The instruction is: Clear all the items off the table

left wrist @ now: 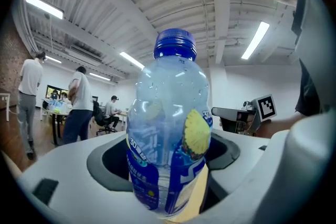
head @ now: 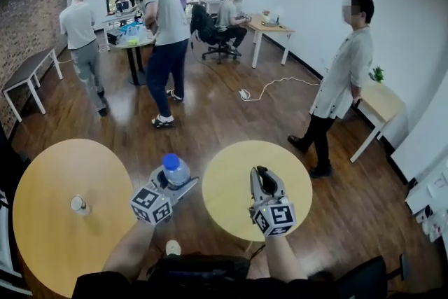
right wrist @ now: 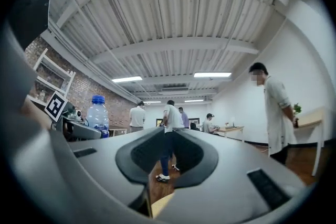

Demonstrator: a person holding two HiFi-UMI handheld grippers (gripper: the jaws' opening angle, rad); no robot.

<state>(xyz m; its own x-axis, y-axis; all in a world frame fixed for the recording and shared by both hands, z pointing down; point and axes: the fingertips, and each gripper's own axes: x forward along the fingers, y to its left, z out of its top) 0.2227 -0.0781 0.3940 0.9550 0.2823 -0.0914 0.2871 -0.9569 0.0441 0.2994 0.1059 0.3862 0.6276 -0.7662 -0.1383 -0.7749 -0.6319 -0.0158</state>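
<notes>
My left gripper is shut on a clear plastic bottle with a blue cap, which stands upright over the gap between two round yellow tables. In the left gripper view the bottle with its blue and yellow label fills the space between the jaws. My right gripper is shut with nothing in it and hangs over the right round table. In the right gripper view the jaws meet tip to tip, and the bottle shows at the left. A small pale object stands on the left round table.
A person in white stands on the wooden floor beyond the right table. Several people stand or sit round tables at the back. A white cable lies on the floor. A desk stands at the right wall, a bench at the left.
</notes>
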